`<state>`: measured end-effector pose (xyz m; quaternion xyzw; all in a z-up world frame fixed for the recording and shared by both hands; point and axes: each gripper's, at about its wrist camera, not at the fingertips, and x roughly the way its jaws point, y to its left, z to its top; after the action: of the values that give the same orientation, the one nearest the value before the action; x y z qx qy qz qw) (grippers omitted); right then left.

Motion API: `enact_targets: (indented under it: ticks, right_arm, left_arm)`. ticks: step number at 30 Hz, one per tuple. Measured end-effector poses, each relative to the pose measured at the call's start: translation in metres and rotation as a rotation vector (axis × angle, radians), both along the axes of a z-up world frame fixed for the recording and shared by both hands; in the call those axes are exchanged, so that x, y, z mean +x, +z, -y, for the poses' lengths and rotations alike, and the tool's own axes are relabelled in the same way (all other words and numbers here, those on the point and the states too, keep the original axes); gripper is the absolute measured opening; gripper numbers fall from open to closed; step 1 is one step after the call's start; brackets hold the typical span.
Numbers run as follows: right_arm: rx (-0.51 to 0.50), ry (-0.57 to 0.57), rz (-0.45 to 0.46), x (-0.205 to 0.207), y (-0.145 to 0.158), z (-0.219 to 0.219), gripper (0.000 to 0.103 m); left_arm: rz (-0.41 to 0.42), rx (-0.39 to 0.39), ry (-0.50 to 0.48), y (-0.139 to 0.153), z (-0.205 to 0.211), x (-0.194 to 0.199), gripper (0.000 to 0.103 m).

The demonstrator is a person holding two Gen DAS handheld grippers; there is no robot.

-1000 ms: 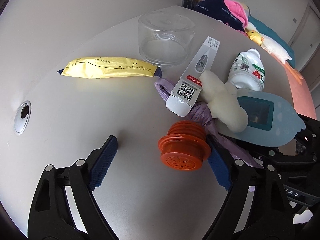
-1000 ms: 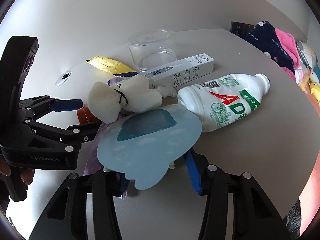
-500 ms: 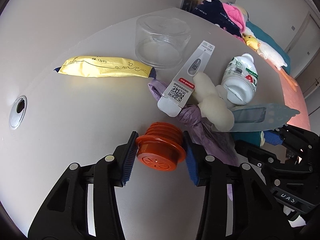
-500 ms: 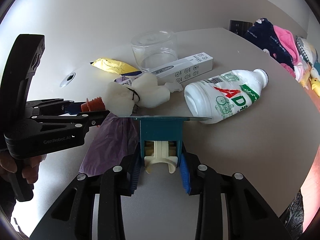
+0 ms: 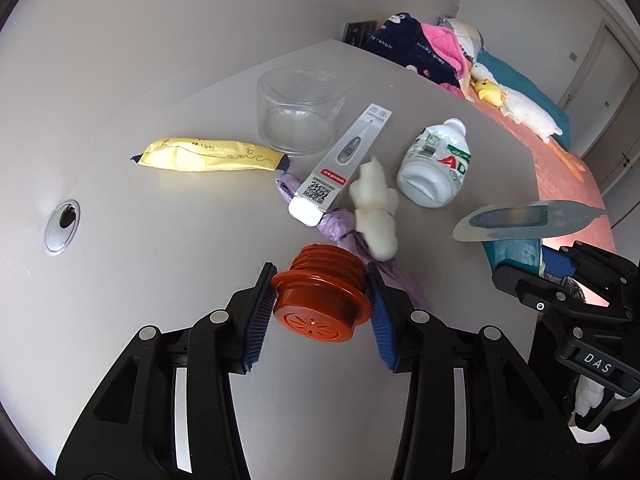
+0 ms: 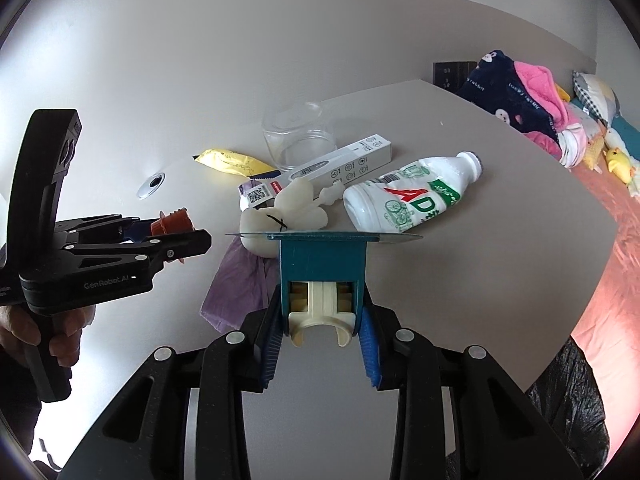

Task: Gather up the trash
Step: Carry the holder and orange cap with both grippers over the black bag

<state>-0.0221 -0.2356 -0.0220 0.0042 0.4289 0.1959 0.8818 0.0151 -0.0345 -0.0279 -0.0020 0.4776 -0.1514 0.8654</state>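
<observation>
Grey table (image 5: 140,260) fills both frames. Clear plastic tub (image 5: 298,114) upper centre, white bottle (image 5: 434,170) lying right of it, long white box (image 5: 340,160) between them, yellow packet (image 5: 208,155) at left, purple bag (image 6: 236,280) and white lump (image 5: 374,208) mid-frame. My left gripper (image 5: 320,300) clamps the orange cap (image 5: 320,300), lower centre. My right gripper (image 6: 320,320) grips the blue toy (image 6: 322,264), lower centre.

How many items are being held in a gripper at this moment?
2. The orange ribbed cap is clamped in the left gripper; the teal clip with its flat blue card is in the right gripper.
</observation>
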Motion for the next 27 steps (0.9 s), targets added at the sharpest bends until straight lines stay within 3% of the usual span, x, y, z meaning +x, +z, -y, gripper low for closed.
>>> enact_targets:
  ticks: [9, 27]
  right_arm:
    - [0.008, -0.059, 0.032, -0.027, 0.014, 0.023, 0.036]
    - [0.001, -0.276, 0.057, -0.084, 0.026, 0.096, 0.036]
  left_arm:
    - [0.043, -0.001, -0.078, 0.021, 0.033, -0.017, 0.044]
    - [0.072, -0.015, -0.297, 0.033, 0.112, -0.045, 0.044]
